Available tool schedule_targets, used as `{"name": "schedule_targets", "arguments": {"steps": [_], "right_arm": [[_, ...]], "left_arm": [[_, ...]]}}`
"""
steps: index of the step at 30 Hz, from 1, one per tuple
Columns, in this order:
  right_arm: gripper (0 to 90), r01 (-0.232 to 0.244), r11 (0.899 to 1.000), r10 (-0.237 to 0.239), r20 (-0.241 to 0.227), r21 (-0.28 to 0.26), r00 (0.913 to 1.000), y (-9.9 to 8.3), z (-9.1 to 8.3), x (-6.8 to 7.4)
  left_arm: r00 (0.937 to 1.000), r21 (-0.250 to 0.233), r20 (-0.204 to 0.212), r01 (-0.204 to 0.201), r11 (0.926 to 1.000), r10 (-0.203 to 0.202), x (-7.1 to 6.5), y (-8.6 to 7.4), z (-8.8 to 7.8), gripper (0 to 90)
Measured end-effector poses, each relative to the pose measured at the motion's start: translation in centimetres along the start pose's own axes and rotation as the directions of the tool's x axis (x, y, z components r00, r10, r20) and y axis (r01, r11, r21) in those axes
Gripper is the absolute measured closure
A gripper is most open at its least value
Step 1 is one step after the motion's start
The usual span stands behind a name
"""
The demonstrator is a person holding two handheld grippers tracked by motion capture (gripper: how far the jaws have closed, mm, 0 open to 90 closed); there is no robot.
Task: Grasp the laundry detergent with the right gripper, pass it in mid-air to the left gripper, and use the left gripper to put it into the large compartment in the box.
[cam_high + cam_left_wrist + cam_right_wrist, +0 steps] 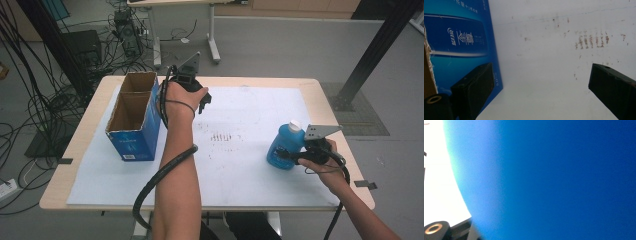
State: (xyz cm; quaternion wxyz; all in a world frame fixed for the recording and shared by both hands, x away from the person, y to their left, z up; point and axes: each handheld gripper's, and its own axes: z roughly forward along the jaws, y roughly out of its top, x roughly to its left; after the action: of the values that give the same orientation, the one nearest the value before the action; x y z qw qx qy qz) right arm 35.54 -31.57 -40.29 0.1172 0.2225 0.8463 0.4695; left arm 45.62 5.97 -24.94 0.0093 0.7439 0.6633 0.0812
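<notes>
High view: right tool (294, 156) clamped on blue plastic bottle (283, 146); left gripper view: left tool (541, 87) spread apart beside blue cardboard box (461, 42).

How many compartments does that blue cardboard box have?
2: the blue cardboard box has a far compartment and a near compartment, divided by a cardboard wall; both look empty, though the bottoms are partly hidden.

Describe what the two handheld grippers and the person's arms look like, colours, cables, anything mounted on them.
Both are black. The left gripper carries a grey three-cornered plate on top and trails a thick black corrugated cable along the forearm; a thin black strap loops the wrist. Its jaws are blocky black bars, seen in the left gripper view. The right gripper has the same grey plate and a black cable. Both forearms are bare, no sleeves.
</notes>
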Motion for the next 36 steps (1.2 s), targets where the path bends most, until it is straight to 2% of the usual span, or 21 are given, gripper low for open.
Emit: {"name": "schedule_targets", "arguments": {"steps": [36], "right_arm": [[44.8,0.001,1.000,-0.001,0.001,-0.004,1.0000,-0.05,0.00,0.01]], "left_arm": [[1.0000,-0.006,0.002,0.006,1.0000,-0.006,0.03,-0.05,-0.26,7.0]]}}
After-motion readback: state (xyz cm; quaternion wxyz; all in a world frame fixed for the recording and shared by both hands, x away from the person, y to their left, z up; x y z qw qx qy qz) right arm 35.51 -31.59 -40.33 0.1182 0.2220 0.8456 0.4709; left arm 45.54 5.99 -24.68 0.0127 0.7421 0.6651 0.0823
